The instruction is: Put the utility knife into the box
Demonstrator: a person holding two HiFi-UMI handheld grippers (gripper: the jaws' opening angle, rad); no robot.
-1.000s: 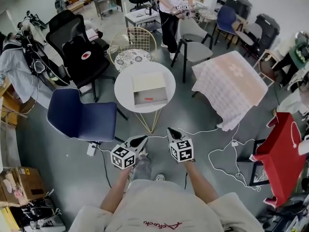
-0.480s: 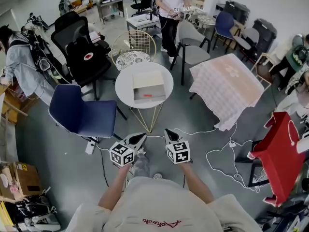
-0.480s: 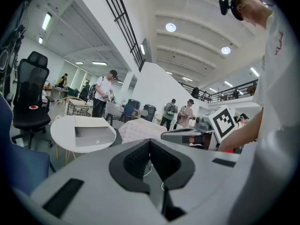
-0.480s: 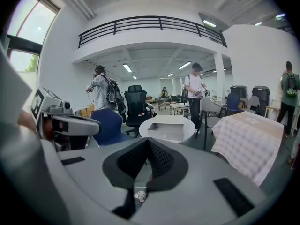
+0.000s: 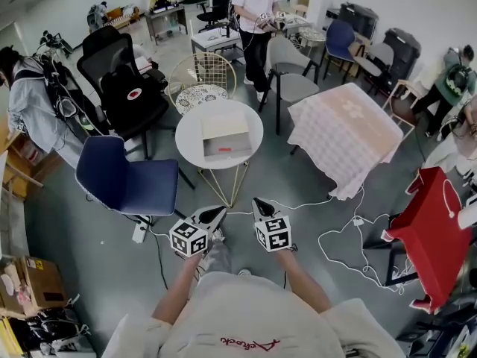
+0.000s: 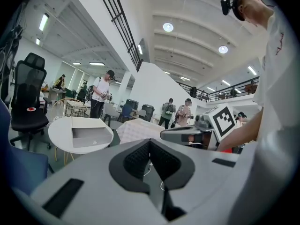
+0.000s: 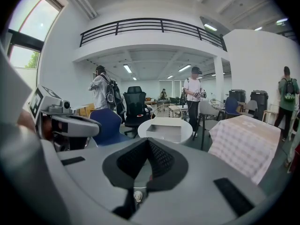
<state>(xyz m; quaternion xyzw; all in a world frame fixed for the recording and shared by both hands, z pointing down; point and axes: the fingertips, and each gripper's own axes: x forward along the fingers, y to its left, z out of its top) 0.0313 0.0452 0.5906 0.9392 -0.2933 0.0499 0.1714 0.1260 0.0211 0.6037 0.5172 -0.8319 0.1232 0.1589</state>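
We note the left gripper (image 5: 217,213) and right gripper (image 5: 258,203) at six o'clock, each with jaws pressed together on nothing. At twelve o'clock, well apart from them, the open box (image 5: 223,129) sits on a round white table (image 5: 190,136). A small red thing (image 5: 226,152) lies inside, too small to name.

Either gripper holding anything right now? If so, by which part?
Nothing held. Left gripper and right gripper both have their jaws shut together with nothing between them.
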